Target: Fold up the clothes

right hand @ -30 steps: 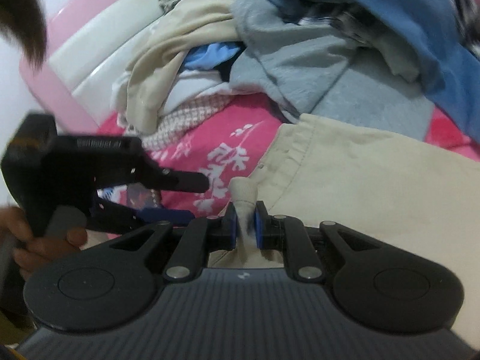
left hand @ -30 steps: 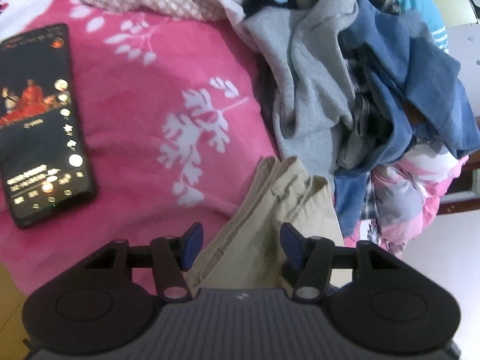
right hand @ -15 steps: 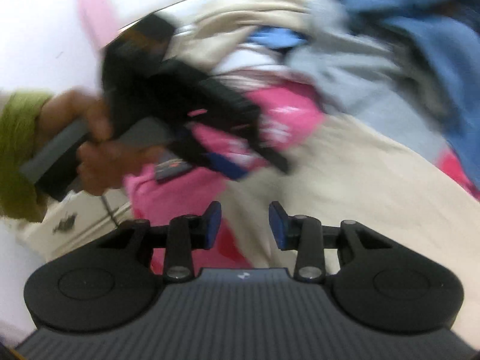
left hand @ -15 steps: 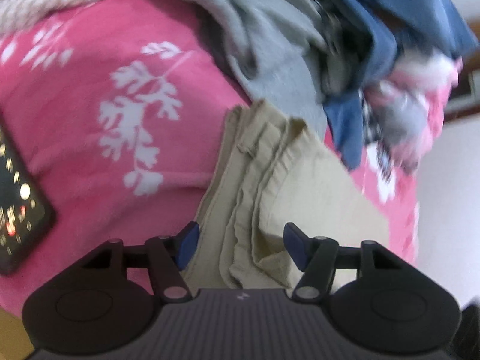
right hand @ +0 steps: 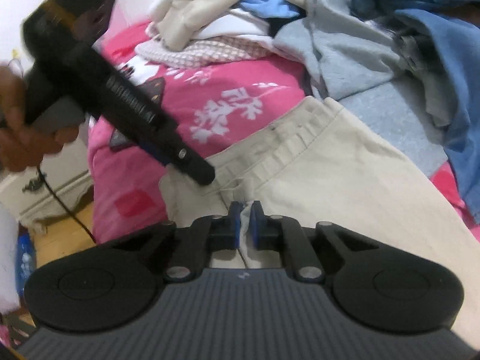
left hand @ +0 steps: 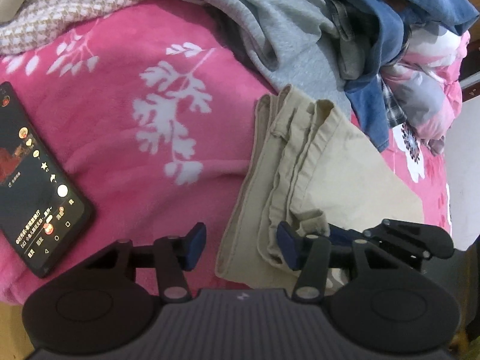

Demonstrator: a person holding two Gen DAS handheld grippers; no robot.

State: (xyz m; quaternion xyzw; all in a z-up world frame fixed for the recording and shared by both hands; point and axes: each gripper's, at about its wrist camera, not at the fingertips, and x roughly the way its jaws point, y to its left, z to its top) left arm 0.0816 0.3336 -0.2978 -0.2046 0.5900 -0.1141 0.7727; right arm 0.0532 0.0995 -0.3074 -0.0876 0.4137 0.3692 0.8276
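Note:
Beige trousers (left hand: 345, 180) lie folded on the pink blanket (left hand: 135, 75), waistband toward the clothes pile. My left gripper (left hand: 241, 247) hovers over their near left edge. Its jaws are closing, with the layered edge between the blue pads, which do not press on it. My right gripper (right hand: 246, 225) is shut on a thin fold of the trousers (right hand: 345, 180) near the waistband. In the left wrist view the right gripper (left hand: 330, 232) pinches that fold just right of my left pad. In the right wrist view a hand (right hand: 18, 138) holds the left gripper (right hand: 192, 171), tip down on the cloth.
A phone (left hand: 36, 186) with a lit screen lies on the blanket at the left. A pile of grey clothes (left hand: 285, 30), blue clothes (left hand: 405, 15) and a checked cloth (left hand: 60, 21) fills the far side. The bed's edge drops to the floor (right hand: 60, 240) on the left.
My right gripper let go of its fold, opened, then shut on a fold near the waistband. Both views rolled. The left gripper now straddles the trousers' left edge instead of their middle.

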